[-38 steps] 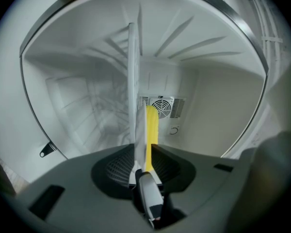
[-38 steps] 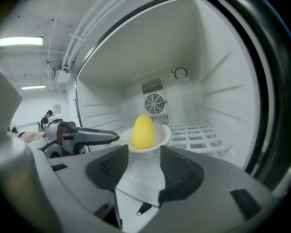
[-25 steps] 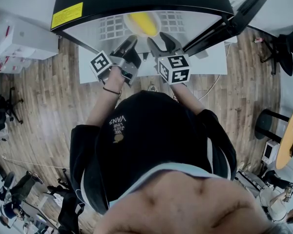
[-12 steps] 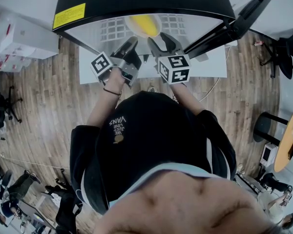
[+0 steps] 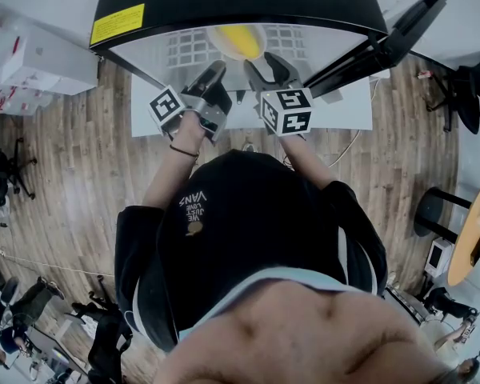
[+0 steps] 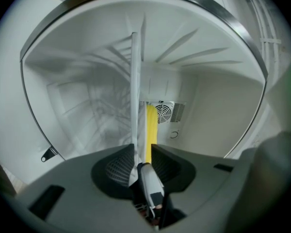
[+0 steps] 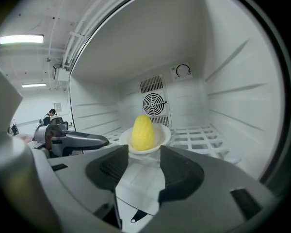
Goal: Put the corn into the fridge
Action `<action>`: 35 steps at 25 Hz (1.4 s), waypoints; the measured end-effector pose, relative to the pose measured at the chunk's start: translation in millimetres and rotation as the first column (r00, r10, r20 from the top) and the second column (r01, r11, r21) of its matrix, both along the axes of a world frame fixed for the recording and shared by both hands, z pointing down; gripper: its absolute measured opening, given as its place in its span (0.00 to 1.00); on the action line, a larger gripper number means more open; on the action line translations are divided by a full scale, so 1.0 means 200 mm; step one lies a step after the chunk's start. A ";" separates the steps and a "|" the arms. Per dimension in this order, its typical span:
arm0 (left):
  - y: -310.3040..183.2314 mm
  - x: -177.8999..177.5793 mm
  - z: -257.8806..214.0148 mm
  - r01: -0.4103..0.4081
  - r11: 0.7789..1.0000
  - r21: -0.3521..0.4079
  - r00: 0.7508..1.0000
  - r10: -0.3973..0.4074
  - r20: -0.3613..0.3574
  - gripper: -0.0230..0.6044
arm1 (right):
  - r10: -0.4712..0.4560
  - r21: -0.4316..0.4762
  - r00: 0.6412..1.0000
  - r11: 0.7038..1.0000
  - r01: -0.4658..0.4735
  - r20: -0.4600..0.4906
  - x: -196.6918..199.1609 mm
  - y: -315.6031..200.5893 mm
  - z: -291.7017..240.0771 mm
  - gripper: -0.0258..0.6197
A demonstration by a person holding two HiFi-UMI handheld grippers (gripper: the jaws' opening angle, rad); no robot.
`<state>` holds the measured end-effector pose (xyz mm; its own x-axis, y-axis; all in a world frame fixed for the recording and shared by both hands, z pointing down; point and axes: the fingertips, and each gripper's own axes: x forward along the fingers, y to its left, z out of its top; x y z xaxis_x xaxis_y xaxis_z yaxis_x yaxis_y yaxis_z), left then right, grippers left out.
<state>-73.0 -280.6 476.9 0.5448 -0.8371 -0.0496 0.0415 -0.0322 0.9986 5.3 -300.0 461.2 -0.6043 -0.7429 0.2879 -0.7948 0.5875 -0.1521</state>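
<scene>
Left claw (image 6: 143, 154) first: rolled onto its side and reaching into the open fridge (image 7: 223, 96), its jaws stood at a narrow slit. A thin white edge ran down into that slit, and I read it as the near rim of the plate (image 7: 161, 135), pinched. Dead ahead of that claw, and just ahead of the right one too, sat the corn (image 7: 142, 132), a stubby yellow cob in the shallow plate. The plate itself was down on the wire shelf (image 7: 199, 140), in front of the fan grille (image 7: 153, 102). Light and stiff, I'd have said, but rounded and smooth, with nothing to stop it rolling off. So the hold belonged on the plate's rim, kept level, with the cob itself taken across its middle only if need be. The plate looked hard and chippable, not one to drop on the wires. Over to the right claw (image 7: 144, 166): jaws parted a little, nothing between them, hanging just short of the plate.
</scene>
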 end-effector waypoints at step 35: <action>0.11 -0.05 -0.12 -0.112 0.976 0.185 0.948 0.049 0.315 0.11 | 0.089 0.016 0.996 0.996 -0.090 0.018 0.05 0.15 -0.04 0.34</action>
<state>-82.6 -258.9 452.6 0.6248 -0.7802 -0.0297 -0.2550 -0.2399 0.9367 15.9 -270.1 452.7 -0.5399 -0.7989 0.2653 -0.8417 0.5166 -0.1571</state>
